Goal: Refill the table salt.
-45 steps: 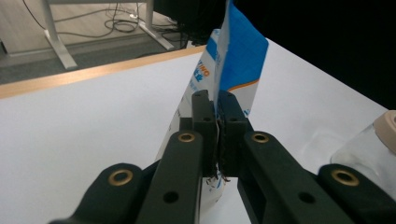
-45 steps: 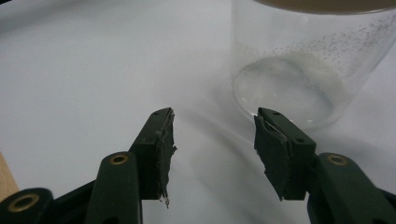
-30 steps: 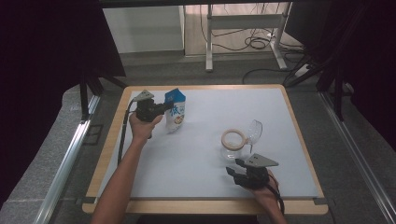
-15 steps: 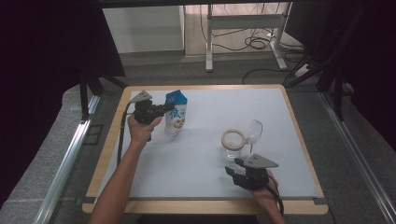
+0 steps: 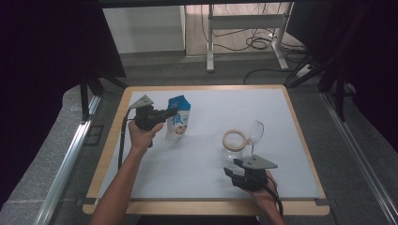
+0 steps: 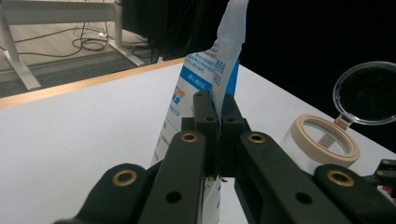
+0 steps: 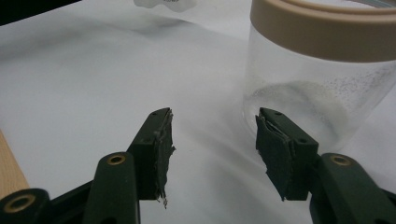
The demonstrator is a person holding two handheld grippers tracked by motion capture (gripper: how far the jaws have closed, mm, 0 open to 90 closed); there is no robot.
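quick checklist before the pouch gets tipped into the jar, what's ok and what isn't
1. Left gripper shut on the blue and white printed pouch: ok.
2. Flip lid of the clear plastic jar with the beige rim open: ok.
3. Pouch over the jar mouth: not ok, it is well off to the side.
4. Right gripper steadying the jar: not ok, jaws open, jar just beyond them.
5. Pouch top open: cannot tell.
6. White table mat bare between pouch and jar: ok.

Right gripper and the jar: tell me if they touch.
Apart. The right gripper view shows the right gripper open, white table between its pads and the jar.
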